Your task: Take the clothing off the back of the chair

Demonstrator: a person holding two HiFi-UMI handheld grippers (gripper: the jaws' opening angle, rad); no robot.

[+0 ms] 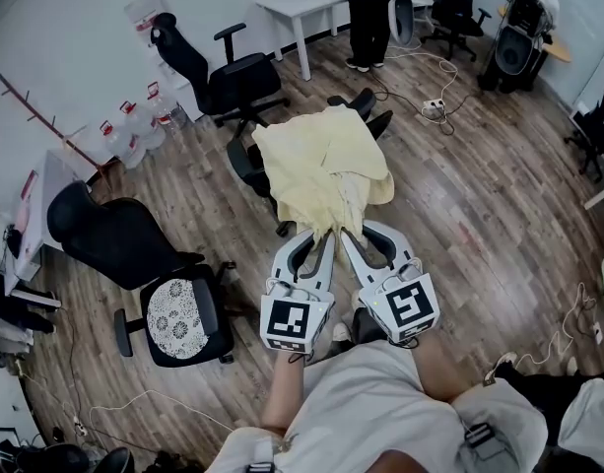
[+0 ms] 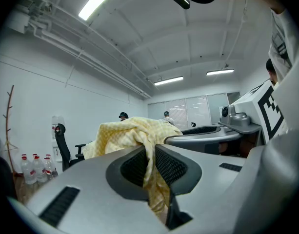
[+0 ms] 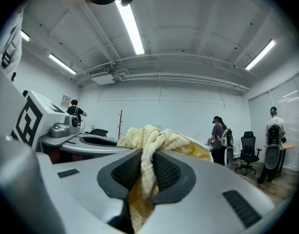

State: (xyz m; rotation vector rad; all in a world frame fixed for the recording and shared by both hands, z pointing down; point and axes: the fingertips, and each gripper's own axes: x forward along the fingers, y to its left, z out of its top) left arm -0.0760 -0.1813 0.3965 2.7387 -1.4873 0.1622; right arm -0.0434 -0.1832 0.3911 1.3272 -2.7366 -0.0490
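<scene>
The fingers (image 2: pixel 134 167) of the left gripper (image 1: pixel 324 235) are clenched on a fold of the single pale yellow checked clothing (image 1: pixel 326 161). Just to their right, the fingers (image 3: pixel 127 172) of the right gripper (image 1: pixel 349 236) clench a second fold. The two grippers sit side by side. The clothing spreads beyond the fingertips over one black chair (image 1: pixel 247 166), well clear of the wooden floor's (image 1: pixel 479 195) edges.

Left tongs (image 1: pixel 323 235), right tongs (image 1: pixel 353 235) — both clenched
</scene>
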